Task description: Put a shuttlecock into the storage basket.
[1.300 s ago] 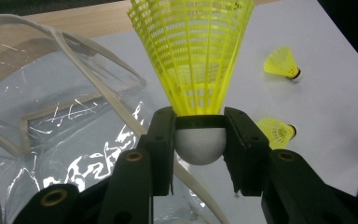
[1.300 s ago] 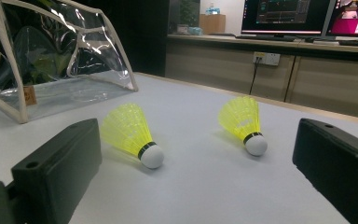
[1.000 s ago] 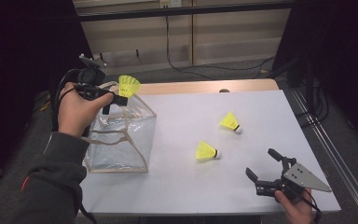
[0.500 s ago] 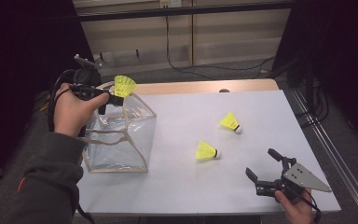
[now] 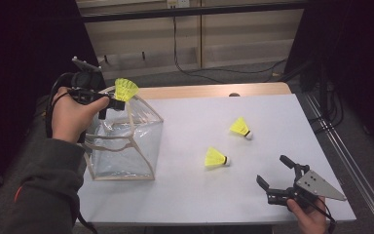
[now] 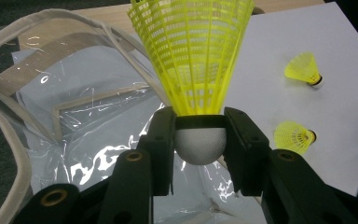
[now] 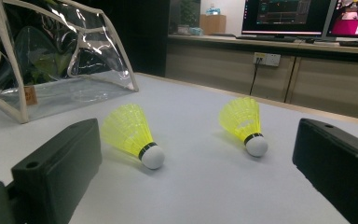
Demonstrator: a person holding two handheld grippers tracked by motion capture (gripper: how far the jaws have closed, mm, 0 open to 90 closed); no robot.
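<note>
High view: clear bag (image 5: 126, 146) holds no shuttlecock (image 5: 125, 89).

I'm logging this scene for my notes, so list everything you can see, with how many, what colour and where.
Yellow plastic shuttlecocks with white cork tips: three; one clamped by its tip above the bag, two lying on the table.
Clear plastic bag with beige trim: one, on the table's left side.
White table: one, wooden edge at the far side.
Monitors: two, lit, in the background.
Left tongs: black, shut on a shuttlecock.
Right tongs: black, open, near the table's front right corner.
</note>
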